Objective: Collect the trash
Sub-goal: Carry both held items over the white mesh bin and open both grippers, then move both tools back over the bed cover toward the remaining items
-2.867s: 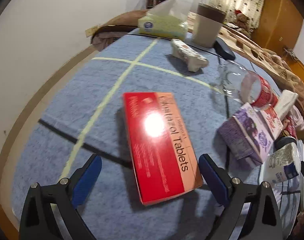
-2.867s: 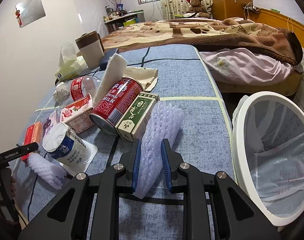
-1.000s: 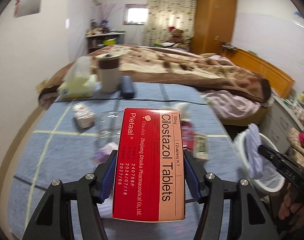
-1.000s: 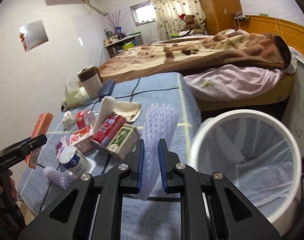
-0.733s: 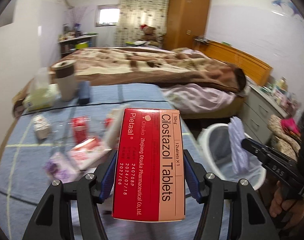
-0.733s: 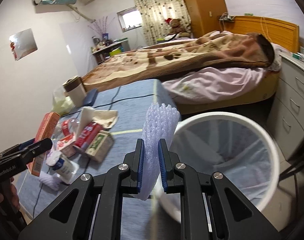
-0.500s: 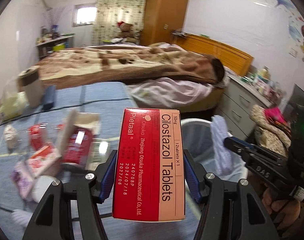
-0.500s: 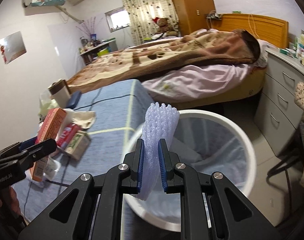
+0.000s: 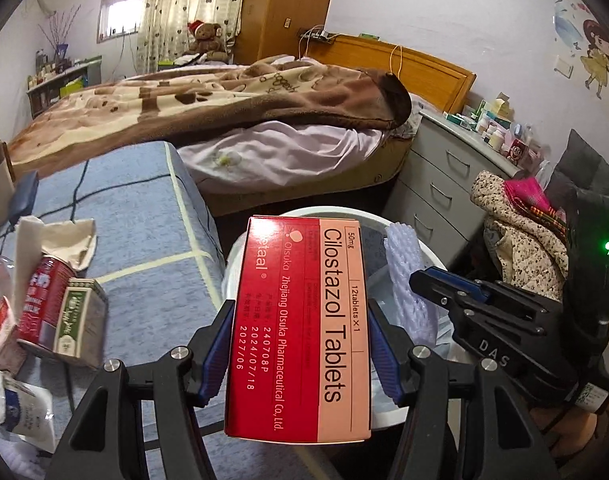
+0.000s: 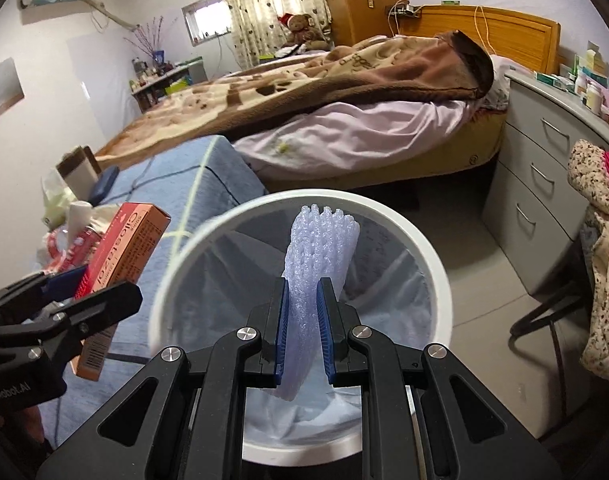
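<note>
My left gripper (image 9: 300, 344) is shut on a red and pink Cilostazol tablet box (image 9: 304, 328), held upright at the near rim of the white trash bin (image 9: 232, 252). The box also shows in the right wrist view (image 10: 116, 264). My right gripper (image 10: 303, 320) is shut on a pale lilac foam fruit net (image 10: 320, 248), held over the open mouth of the bin (image 10: 436, 264), which is lined with a clear bag. The net also shows in the left wrist view (image 9: 404, 268), with the right gripper (image 9: 424, 280) to the right of the box.
On the blue cloth table (image 9: 144, 216) lie a red milk can (image 9: 36, 292), a green carton (image 9: 76, 320), a yogurt cup (image 9: 12, 404) and tissue (image 9: 60, 236). A bed (image 10: 344, 92) is behind, grey drawers (image 10: 544, 184) and a chair with clothes (image 10: 600, 248) to the right.
Both grippers have swung right from the table to the bin, each carrying its item. The foam net now hangs over the bin's opening and the tablet box is at its rim.
</note>
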`<state>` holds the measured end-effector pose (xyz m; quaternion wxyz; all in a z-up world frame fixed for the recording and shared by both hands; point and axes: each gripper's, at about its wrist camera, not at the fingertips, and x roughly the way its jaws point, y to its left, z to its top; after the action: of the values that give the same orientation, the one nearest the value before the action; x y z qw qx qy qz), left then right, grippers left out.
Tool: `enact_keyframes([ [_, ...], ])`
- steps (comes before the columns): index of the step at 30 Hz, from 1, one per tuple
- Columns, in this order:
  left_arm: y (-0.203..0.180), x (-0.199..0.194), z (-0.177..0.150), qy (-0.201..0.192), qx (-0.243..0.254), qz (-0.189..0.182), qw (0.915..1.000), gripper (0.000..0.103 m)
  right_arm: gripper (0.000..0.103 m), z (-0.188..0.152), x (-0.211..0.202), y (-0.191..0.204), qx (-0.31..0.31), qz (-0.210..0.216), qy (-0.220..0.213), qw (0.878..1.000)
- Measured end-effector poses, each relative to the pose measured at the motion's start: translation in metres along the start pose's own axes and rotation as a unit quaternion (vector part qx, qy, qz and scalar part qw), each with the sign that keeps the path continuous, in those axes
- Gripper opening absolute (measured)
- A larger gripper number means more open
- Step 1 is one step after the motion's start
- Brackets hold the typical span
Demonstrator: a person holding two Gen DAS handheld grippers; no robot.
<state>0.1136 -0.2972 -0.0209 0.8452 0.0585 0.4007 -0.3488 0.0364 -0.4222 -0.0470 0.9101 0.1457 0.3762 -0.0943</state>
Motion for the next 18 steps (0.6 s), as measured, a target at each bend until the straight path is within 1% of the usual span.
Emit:
enact_keyframes([
  [5, -0.003, 0.007, -0.001, 0.005, 0.002, -0.006, 1.0000, 0.062, 0.015, -0.002, 0.006, -0.007, 0.001, 0.003, 0.012, 1.000],
  [8, -0.002, 0.008, -0.001, 0.008, -0.001, -0.004, 1.0000, 0.063, 0.019, -0.003, 0.005, -0.009, -0.001, -0.011, 0.010, 1.000],
  [9, -0.002, 0.007, -0.001, 0.009, -0.002, -0.003, 1.0000, 0.064, 0.024, -0.003, 0.006, -0.010, 0.001, -0.016, 0.010, 1.000],
  [10, -0.001, 0.006, -0.001, 0.006, -0.002, -0.001, 1.0000, 0.065, 0.034, -0.003, 0.007, -0.011, 0.004, -0.019, 0.010, 1.000],
  [11, 0.000, 0.005, -0.002, 0.004, -0.004, 0.002, 1.0000, 0.066, 0.039, -0.003, 0.006, -0.012, 0.008, -0.021, 0.008, 1.000],
  [12, 0.002, 0.003, -0.002, 0.001, -0.006, 0.006, 1.0000, 0.066, 0.047, -0.003, 0.005, -0.013, 0.011, -0.020, 0.006, 1.000],
  [18, 0.016, -0.016, -0.005, -0.015, -0.019, 0.017, 0.9996, 0.066, 0.048, -0.002, 0.000, -0.006, 0.011, -0.014, -0.003, 1.000],
])
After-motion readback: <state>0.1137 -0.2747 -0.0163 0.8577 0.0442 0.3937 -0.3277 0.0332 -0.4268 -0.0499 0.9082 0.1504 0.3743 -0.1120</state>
